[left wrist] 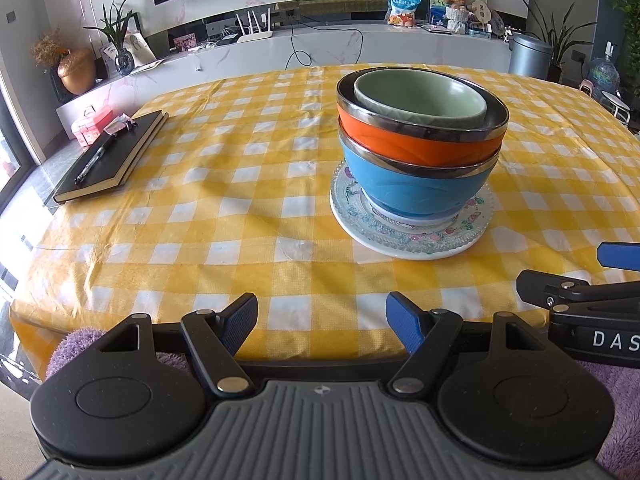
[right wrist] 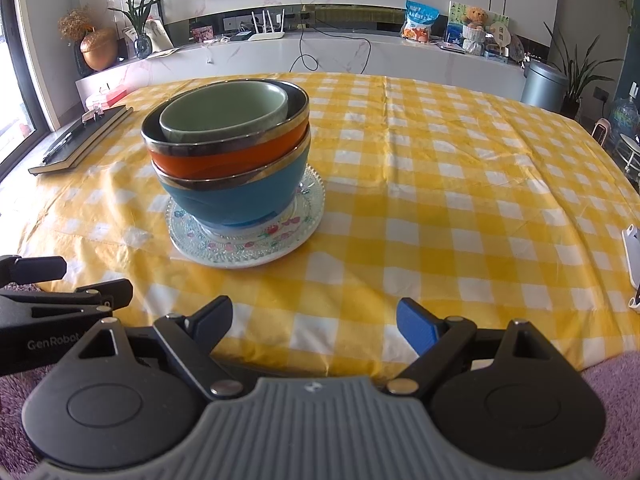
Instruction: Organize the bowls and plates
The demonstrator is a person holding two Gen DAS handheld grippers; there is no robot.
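A green bowl (left wrist: 420, 98) (right wrist: 224, 114) nests in an orange bowl (left wrist: 416, 142) (right wrist: 228, 156), which nests in a blue bowl (left wrist: 416, 192) (right wrist: 236, 196). The stack stands on a patterned glass plate (left wrist: 412, 240) (right wrist: 244, 246) lying over a white plate on the yellow checked tablecloth (left wrist: 224, 208) (right wrist: 440, 208). My left gripper (left wrist: 322, 326) hangs open at the table's near edge, short of the stack and to its left. My right gripper (right wrist: 316, 326) is open too, short of the stack and to its right. Nothing sits between either pair of fingers.
A black notebook (left wrist: 112, 156) (right wrist: 80, 140) with a pen on it lies at the table's far left. A white object (right wrist: 632, 256) pokes in at the right edge. Beyond the table runs a marble shelf (left wrist: 320, 46) with plants, a router and a grey bin (right wrist: 544, 86).
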